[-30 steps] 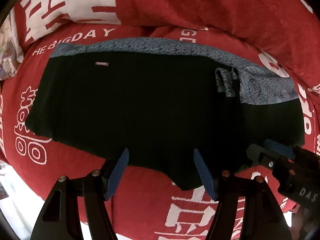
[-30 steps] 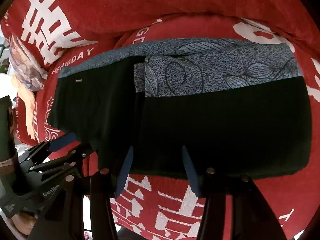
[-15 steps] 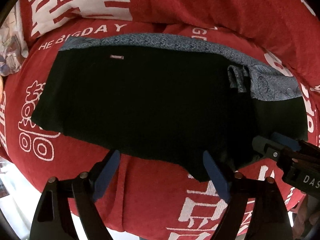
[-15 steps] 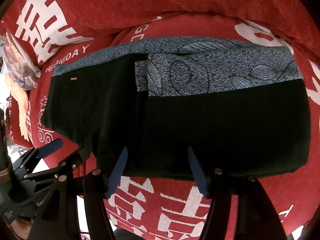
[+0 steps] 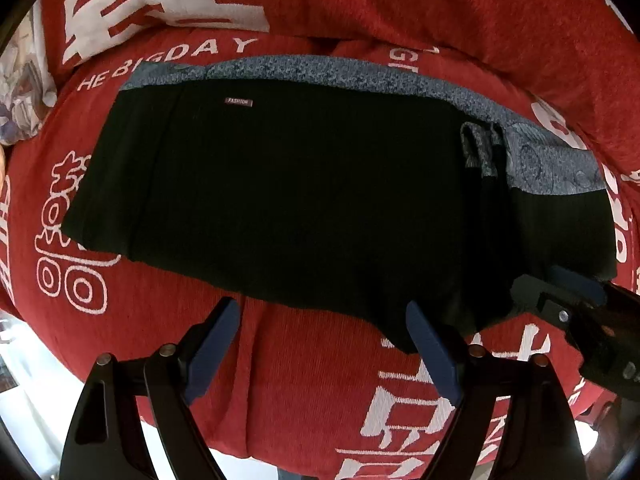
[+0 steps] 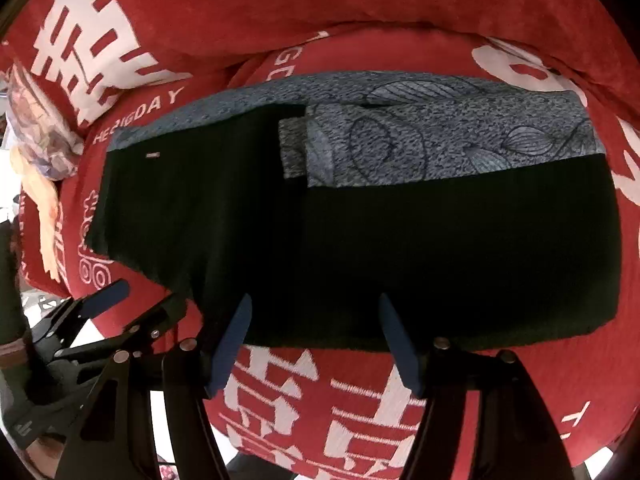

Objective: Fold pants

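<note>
Black pants (image 5: 304, 200) with a grey-blue patterned band (image 5: 360, 76) lie folded flat on a red cushion; they also show in the right wrist view (image 6: 400, 248). A small "FASHION" label (image 5: 239, 101) sits near the band at the left. My left gripper (image 5: 324, 340) is open and empty, just short of the pants' near edge. My right gripper (image 6: 316, 328) is open and empty, its tips over the pants' near edge. The right gripper also shows at the right of the left wrist view (image 5: 568, 296); the left gripper shows at the lower left of the right wrist view (image 6: 132, 304).
The red cushion (image 5: 304, 392) with white lettering curves down at its near edge. A red backrest (image 6: 320, 8) rises behind the pants. A pale patterned cloth (image 6: 36, 132) lies at the far left. Pale floor (image 5: 32, 400) shows below the cushion.
Both grippers have drawn back toward the cushion's near edge, away from the pants. Both stay open. The pants have not moved.
</note>
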